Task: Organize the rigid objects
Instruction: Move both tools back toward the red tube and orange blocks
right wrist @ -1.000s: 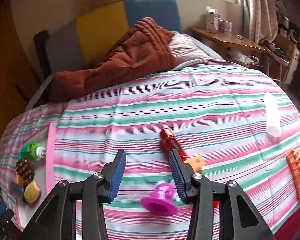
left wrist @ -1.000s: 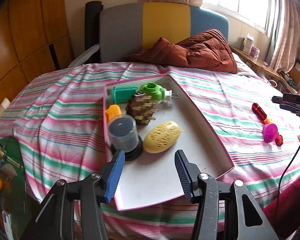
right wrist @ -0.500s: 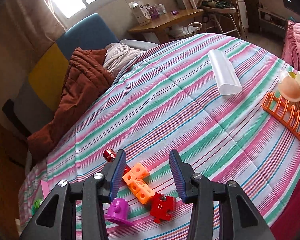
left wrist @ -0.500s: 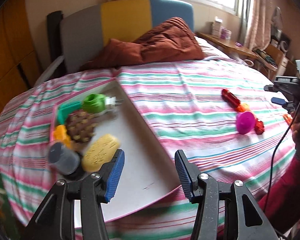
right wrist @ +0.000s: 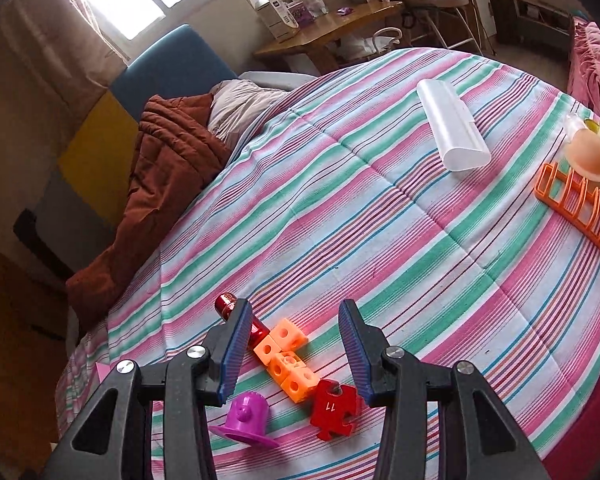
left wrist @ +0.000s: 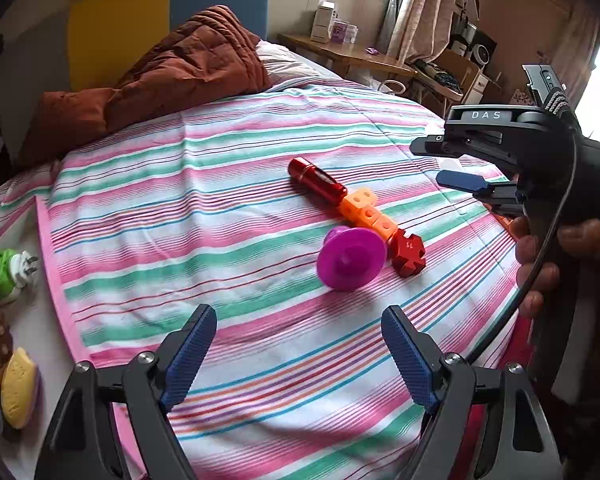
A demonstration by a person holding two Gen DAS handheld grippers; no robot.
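Where the striped bedspread (left wrist: 236, 208) covers the bed, four small rigid toys lie close together near its middle, with a rumpled brown quilt (left wrist: 172, 68) heaped at the headboard end. At the left edge of the left wrist view a pink-rimmed white tray (left wrist: 56, 280) sits on the bed and holds a green plug-in device (left wrist: 4, 270), a brown spiky piece and a yellow oval piece.

The magenta cup-like toy (left wrist: 350, 258) has a wide flared rim and a small knob in its centre; it lies on its side, touching the orange cubes. The red metallic cylinder (left wrist: 318, 180) is glossy, with a ridged cap at its far end, and meets the orange linked cubes (left wrist: 366, 214), a short crooked chain with round holes in the faces. The dark red puzzle piece (left wrist: 408, 252), marked with the number 11, lies at the chain's near end.

The left gripper (left wrist: 298, 354) hangs over bare bedspread just short of the magenta toy, its blue-padded fingers opening with nothing between them. The right gripper (right wrist: 296, 354), held in a hand (left wrist: 540, 264), hovers above the orange cubes, its fingers partly spread and gripping nothing.
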